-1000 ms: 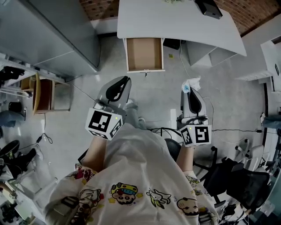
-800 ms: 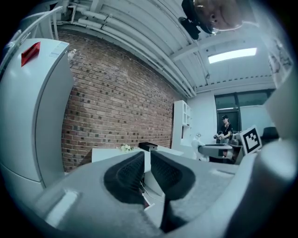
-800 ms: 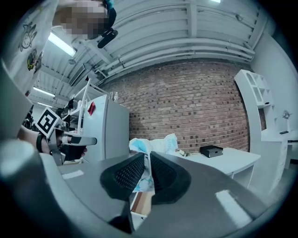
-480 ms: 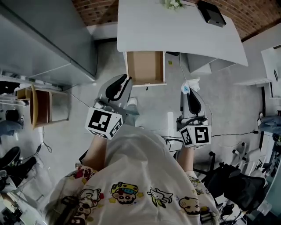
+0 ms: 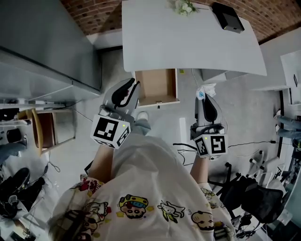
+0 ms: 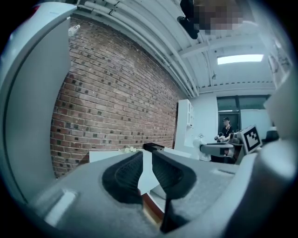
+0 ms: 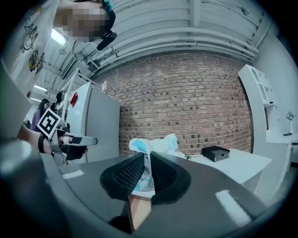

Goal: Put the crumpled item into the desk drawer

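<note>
The crumpled white and blue item (image 5: 207,88) sticks out of my right gripper (image 5: 203,95), which is shut on it; in the right gripper view the crumpled item (image 7: 156,144) rises above the jaws of the right gripper (image 7: 147,159). The desk drawer (image 5: 155,87) stands pulled open under the white desk (image 5: 188,42), its brown bottom bare. My left gripper (image 5: 134,85) hovers at the drawer's left front corner. In the left gripper view the left gripper (image 6: 146,157) has its jaws nearly together with nothing between them. The right gripper is to the right of the drawer, above the floor.
A black box (image 5: 227,16) and small flowers (image 5: 184,5) lie on the desk. A grey cabinet (image 5: 42,52) stands at the left, a wooden shelf (image 5: 44,127) below it. Cables (image 5: 183,146) cross the floor, and a black chair (image 5: 249,197) sits at the lower right.
The desk and open drawer have come nearer, lower in the head view. Both grippers now sit beside the drawer, the left one at its corner. The right grip on the item is unchanged.
</note>
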### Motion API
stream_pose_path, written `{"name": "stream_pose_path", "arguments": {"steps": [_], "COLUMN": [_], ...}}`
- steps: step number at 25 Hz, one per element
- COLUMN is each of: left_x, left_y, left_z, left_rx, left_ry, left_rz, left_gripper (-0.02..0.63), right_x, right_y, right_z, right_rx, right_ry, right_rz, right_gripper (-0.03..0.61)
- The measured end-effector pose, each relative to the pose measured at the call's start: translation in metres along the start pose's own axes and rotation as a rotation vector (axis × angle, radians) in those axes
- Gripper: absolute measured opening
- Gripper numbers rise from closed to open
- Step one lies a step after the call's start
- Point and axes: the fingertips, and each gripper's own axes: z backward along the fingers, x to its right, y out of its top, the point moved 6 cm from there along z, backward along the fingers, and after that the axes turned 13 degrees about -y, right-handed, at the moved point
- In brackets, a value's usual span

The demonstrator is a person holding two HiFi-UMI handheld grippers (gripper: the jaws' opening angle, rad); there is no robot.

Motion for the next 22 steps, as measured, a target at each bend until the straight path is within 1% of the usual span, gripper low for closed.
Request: {"name": "stream_pose_path", "arguments": {"steps": [5, 12, 16, 22], "left_x": [-0.034, -0.040, -0.050, -0.068], "left_y": [-0.003, -0.003, -0.004, 0.004], "left_z": [-0.012, -0.029, -0.043, -0.074], "left_rx": [-0.010, -0.026, -0.031, -0.004], "left_ry": [-0.015, -0.001, 0.055, 0.185], "left_rz": [0.030, 0.056, 0.069, 0.073], "left_gripper": [0.052, 0.052, 0.052, 0.052], "right_x": [-0.012, -0.006, 0.002, 0.018], "right_y": [0.004, 0.006, 0.003, 0.002], "right_z": [-0.033, -0.059, -0.089, -0.146], "right_rx": [-0.017, -0.057, -0.074, -0.086], "right_ry": [-0.002, 0.050, 0.121, 0.269], "right_rz": [0.024, 0.050, 0.053, 0.063], "right_gripper": [0.051, 0.051, 0.051, 0.051]}}
